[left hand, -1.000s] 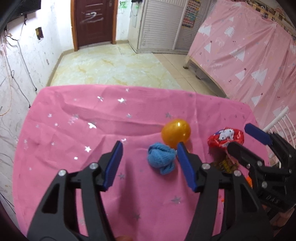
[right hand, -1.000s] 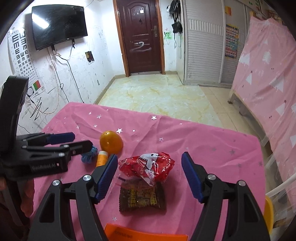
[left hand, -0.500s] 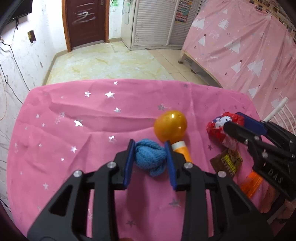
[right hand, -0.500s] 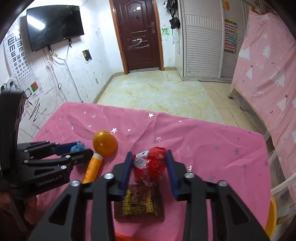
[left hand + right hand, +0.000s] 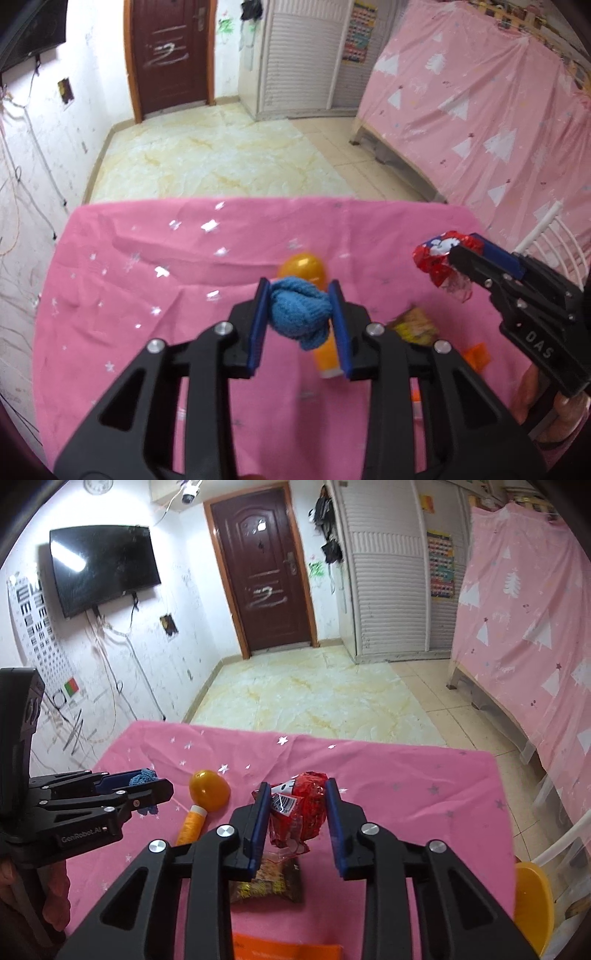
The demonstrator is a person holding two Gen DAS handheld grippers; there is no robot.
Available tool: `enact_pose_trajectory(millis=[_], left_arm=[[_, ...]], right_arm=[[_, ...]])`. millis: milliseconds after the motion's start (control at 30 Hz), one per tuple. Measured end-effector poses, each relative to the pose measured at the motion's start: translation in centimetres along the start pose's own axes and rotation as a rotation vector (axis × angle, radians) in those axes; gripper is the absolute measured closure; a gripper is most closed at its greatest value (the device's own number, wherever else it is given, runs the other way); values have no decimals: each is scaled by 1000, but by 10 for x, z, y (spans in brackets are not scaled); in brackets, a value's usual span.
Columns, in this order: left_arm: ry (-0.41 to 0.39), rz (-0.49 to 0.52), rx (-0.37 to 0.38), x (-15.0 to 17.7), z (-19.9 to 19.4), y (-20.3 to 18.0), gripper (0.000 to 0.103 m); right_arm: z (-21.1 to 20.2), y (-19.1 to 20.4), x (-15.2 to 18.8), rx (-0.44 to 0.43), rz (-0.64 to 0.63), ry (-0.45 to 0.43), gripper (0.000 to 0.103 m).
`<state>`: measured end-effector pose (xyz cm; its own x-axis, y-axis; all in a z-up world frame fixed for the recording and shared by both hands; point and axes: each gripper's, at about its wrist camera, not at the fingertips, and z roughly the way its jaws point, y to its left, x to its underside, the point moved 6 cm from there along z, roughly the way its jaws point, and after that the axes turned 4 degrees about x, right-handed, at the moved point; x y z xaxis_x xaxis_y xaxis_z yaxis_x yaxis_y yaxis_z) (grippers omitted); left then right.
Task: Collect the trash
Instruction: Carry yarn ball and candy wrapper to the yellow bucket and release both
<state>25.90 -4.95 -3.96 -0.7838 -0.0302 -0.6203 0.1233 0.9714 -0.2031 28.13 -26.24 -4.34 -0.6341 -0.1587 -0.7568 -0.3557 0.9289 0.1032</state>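
Observation:
In the left wrist view my left gripper (image 5: 298,284) is shut on a blue knitted ball (image 5: 297,314), held just above the pink starred tablecloth (image 5: 147,332). The right wrist view shows my right gripper (image 5: 297,784) with its jaws closing on a crumpled red snack wrapper (image 5: 301,812); both pads press on it, and it hangs clear of the cloth. Each gripper shows in the other's view: the right gripper (image 5: 461,251) with the red wrapper (image 5: 434,254), and the left gripper (image 5: 159,782) with the blue ball (image 5: 142,777).
On the cloth lie an orange plastic egg (image 5: 208,788), an orange thread spool (image 5: 192,823), a brown snack packet (image 5: 269,882) and an orange card (image 5: 288,950) at the near edge. A yellow chair (image 5: 532,897) stands at the right. Tiled floor lies beyond the table.
Both grippers went from wide open to shut, the left on the blue ball and the right on the red wrapper. Both then rose with their loads off the cloth.

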Motion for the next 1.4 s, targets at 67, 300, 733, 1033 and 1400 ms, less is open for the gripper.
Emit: enact_pose_trajectory(millis=[67, 300, 733, 1033, 1400], left_arm=[[-12, 20, 17, -4, -5, -17, 73], [-18, 101, 82, -7, -7, -86, 73], [30, 208, 219, 4, 13, -201, 73], [75, 247, 268, 11, 35, -258, 73], [122, 258, 292, 19, 59, -308, 73]], right_arm=[[-13, -13, 0, 7, 22, -24, 80], [-57, -70, 15, 61, 102, -79, 80], [-114, -183, 68, 188, 248, -114, 80], [-129, -227, 89, 223, 302, -122, 80], [-139, -254, 113, 225, 319, -86, 80]])
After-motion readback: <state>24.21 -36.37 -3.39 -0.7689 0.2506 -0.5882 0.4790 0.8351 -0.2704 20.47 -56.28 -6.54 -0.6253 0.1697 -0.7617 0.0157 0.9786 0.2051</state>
